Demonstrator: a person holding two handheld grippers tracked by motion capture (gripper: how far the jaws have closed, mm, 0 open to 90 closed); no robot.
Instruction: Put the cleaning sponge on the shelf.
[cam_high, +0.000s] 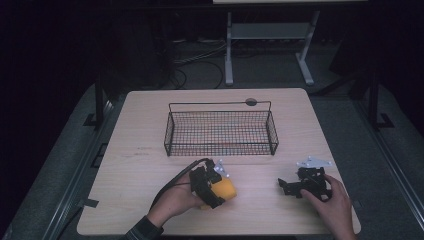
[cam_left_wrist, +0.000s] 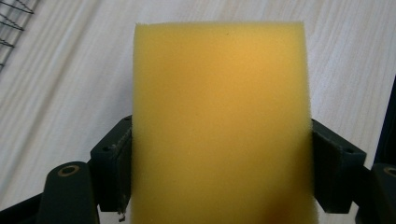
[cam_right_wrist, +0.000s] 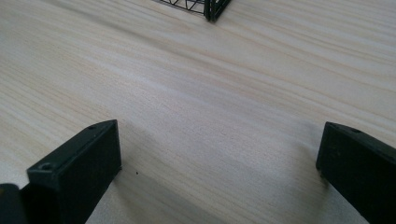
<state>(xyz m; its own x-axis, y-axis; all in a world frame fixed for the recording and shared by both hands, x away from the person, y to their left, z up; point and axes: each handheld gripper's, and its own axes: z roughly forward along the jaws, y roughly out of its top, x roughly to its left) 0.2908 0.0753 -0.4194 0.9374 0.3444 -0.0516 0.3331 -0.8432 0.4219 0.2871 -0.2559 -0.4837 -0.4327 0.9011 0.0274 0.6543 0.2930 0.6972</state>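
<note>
two grippers work low at the near edge: the left gripper (cam_high: 216, 189) pinches a yellow sponge (cam_high: 223, 190) between both jaws, while the right gripper (cam_high: 289, 187) sits spread wide over bare wood. beyond them a black wire basket (cam_high: 220, 131) stands mid-table (cam_high: 150, 150). dark floor and a white frame (cam_high: 270, 30) lie behind.

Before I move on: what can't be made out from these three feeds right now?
- Lower end of the yellow sponge: cut off by the bottom edge in the left gripper view; the left gripper and hand cover part in the high view.
- Table under the sponge: hidden.
- Wire basket contents: mesh too fine and dim in the high view.
- Right gripper fingers: ends cut off.
</note>
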